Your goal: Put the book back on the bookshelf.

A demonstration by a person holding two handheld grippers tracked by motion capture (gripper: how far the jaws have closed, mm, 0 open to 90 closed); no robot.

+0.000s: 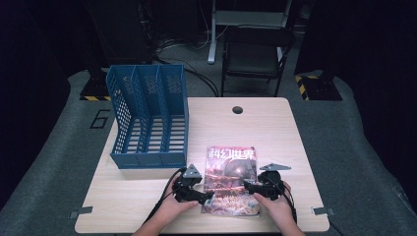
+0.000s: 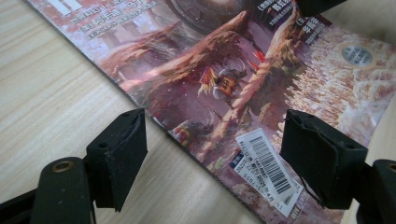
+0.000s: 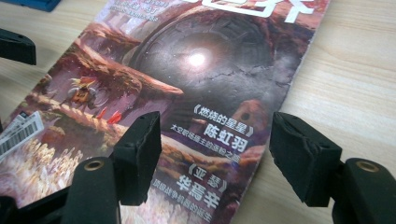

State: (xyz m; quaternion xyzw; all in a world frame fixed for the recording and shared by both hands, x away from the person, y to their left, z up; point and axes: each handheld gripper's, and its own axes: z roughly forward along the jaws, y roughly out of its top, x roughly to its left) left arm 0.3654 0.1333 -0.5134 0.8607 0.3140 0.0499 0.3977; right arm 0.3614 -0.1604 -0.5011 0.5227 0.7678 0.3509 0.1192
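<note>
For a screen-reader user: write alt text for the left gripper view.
A magazine with a reddish fantasy cover lies flat on a pale wooden table, its near edge running diagonally between the open black jaws of the left gripper. A white barcode sticker sits near the magazine's corner, beside the right-hand jaw.

Magazine [image 1: 231, 179] lies flat, face up, on the bench, lower centre of the high view, near the front edge. Glossy reddish-brown fantasy cover art, white Chinese title at top, white barcode sticker [image 2: 265, 164] at one bottom corner. Closed, slightly skewed to bench edge.
</note>
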